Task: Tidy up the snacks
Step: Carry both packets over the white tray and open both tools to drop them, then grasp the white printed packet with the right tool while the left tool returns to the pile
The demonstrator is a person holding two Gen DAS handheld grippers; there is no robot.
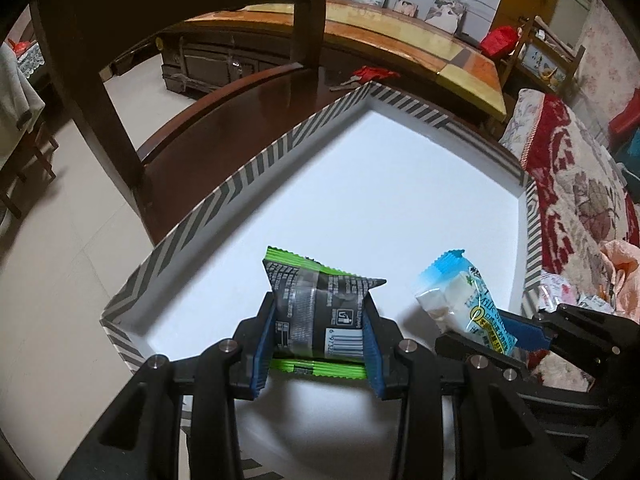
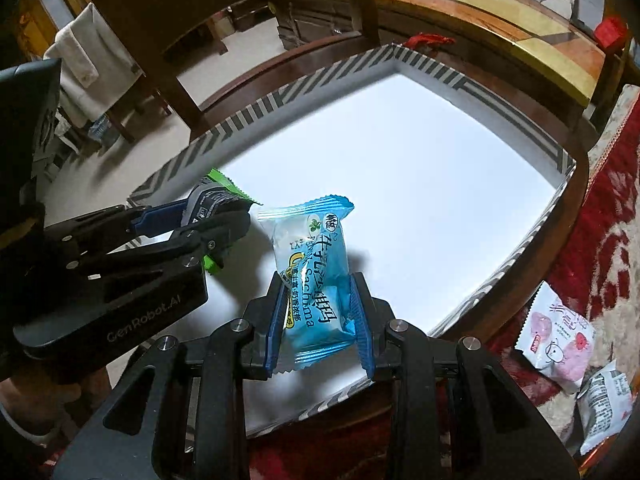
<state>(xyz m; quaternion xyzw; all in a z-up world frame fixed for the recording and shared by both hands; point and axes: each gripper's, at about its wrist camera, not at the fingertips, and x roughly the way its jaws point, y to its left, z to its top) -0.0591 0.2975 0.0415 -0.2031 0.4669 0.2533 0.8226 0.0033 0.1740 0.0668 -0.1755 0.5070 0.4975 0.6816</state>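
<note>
Black-and-green snack [image 1: 320,312]: pinched by its sides between the blue pads of the left gripper [image 1: 319,344]; it is held above the near part of the white tray floor, not resting on it.
Blue milk snack [image 2: 316,280]: clamped between the pads of the right gripper [image 2: 319,332], its top end tilted up over the tray's near edge; in the left wrist view it is seen just beside the green packet, apart from it.
Tray [image 1: 224,192]: a shallow box with a white floor and a grey striped rim, set on a dark wooden surface; nothing is seen lying in it.
Progress: judged to be early. Two packets are carried over the tray but neither has been set down, so both placements are left.
Left to sort: a pink-and-white packet [image 2: 556,340] and a white packet with dark print [image 2: 604,408] are seen outside the tray on a red patterned cloth [image 2: 600,240] at the right.
Hidden or unclear: the tray's nearest corner is covered by the gripper bodies; the height of the packets above the floor cannot be told; the loose packets' print is too small to read, and more of them may be cut off at the picture's edge.
</note>
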